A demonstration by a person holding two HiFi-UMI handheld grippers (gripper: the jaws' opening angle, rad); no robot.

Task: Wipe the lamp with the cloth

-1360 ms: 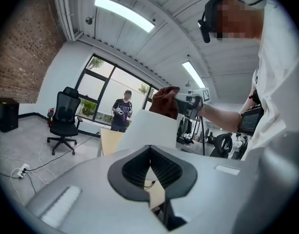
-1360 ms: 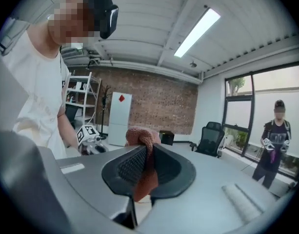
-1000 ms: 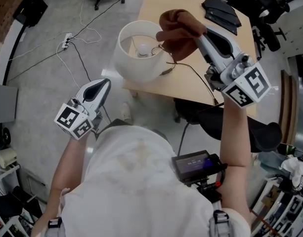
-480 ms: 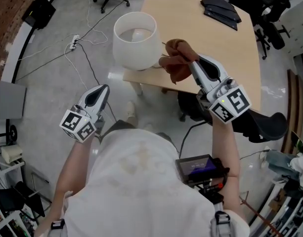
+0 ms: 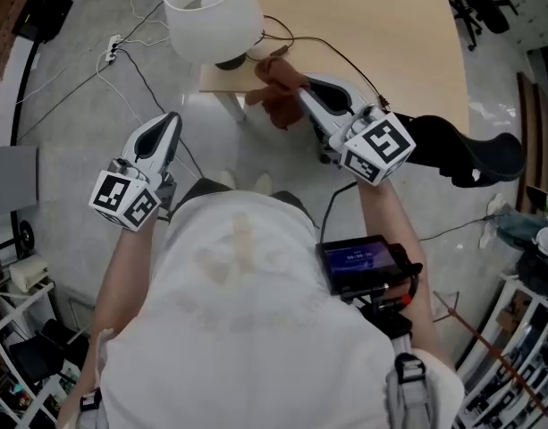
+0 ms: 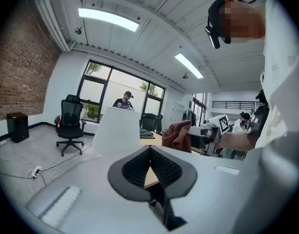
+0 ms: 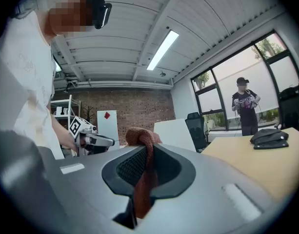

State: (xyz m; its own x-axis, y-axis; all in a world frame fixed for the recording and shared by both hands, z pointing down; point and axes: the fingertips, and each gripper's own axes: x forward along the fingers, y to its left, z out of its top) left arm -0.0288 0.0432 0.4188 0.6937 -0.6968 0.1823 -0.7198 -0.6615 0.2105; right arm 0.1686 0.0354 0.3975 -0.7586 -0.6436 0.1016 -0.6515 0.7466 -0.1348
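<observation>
gripper on my left (image 5: 169, 120) hangs empty, jaws pressed together, off the table (image 5: 408, 34). lamp (image 5: 211, 7) stands on its corner. gripper on my right (image 5: 302, 92) pinches the cloth (image 5: 274, 96) near the base; wiping looks unfinished, so next i lift cloth onto the shade.

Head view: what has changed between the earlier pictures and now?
The right gripper brought the cloth down from the lamp shade's rim to the table edge, near the lamp's base. It still clamps the cloth; the left gripper stays empty, apart from the lamp.
</observation>
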